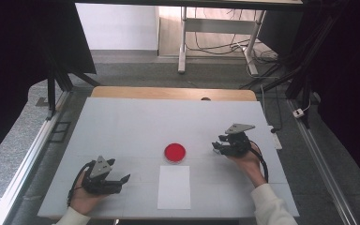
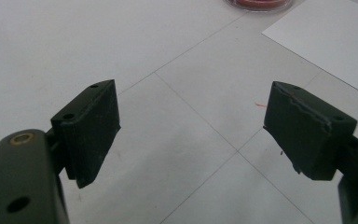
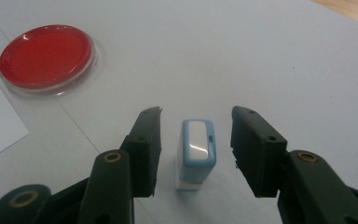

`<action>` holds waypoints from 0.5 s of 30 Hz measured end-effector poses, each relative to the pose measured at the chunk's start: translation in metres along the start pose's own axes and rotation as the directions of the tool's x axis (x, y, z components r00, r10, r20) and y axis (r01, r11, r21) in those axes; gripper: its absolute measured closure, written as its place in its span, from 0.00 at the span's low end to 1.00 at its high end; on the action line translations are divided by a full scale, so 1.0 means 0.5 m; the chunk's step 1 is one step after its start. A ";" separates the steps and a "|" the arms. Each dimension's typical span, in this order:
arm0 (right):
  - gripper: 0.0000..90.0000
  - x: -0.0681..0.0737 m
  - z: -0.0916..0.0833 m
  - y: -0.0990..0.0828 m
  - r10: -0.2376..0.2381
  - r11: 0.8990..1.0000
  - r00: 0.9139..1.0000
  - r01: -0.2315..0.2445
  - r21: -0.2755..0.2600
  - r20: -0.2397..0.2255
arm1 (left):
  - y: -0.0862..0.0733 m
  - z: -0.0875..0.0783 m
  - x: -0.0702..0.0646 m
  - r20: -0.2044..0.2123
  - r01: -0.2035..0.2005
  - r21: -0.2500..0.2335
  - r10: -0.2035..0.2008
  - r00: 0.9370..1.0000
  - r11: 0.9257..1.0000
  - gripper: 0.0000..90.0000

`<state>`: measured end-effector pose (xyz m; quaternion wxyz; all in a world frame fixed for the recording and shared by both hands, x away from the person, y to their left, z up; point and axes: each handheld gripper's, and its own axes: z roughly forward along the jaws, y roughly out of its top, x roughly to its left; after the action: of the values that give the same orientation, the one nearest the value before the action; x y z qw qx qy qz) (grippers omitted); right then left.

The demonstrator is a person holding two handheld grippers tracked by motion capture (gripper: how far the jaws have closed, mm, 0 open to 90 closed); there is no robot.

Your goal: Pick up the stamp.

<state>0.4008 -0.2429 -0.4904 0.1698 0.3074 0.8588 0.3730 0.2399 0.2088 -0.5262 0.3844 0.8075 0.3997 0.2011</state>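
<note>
A small rectangular blue-and-white stamp [image 3: 197, 154] is flanked, untouched, by the half-open right gripper [image 3: 196, 149]; the left gripper [image 2: 191, 126] is spread wide, empty.

Lab recording bay: black curtains [image 1: 9, 56], metal frame rails [image 1: 23, 159], loose floor cables [image 1: 225, 47].

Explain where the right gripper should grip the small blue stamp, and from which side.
Grip the blue stamp by its two long flat sides, coming from above. It stands upright on the table, and the right gripper already straddles it, jaws not yet touching.
</note>
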 end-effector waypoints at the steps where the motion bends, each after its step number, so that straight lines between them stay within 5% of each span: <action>1: 0.60 0.000 0.000 0.000 0.000 1.000 1.000 0.000 0.000 0.000 | 0.000 0.000 0.000 0.001 0.000 0.001 0.000 1.000 1.000 0.20; 10: 0.83 -0.002 0.003 -0.006 0.002 1.000 1.000 -0.002 0.016 -0.019 | -0.001 0.000 0.000 0.002 -0.001 0.002 0.001 1.000 1.000 0.20; 15: 0.83 -0.003 0.002 -0.006 0.006 1.000 1.000 -0.005 0.017 -0.026 | -0.001 0.000 0.000 0.002 -0.003 0.003 0.003 1.000 1.000 0.20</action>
<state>0.4012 -0.2450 -0.4935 0.1550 0.3065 0.8633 0.3699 0.2398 0.2091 -0.5265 0.3832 0.8089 0.3985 0.2001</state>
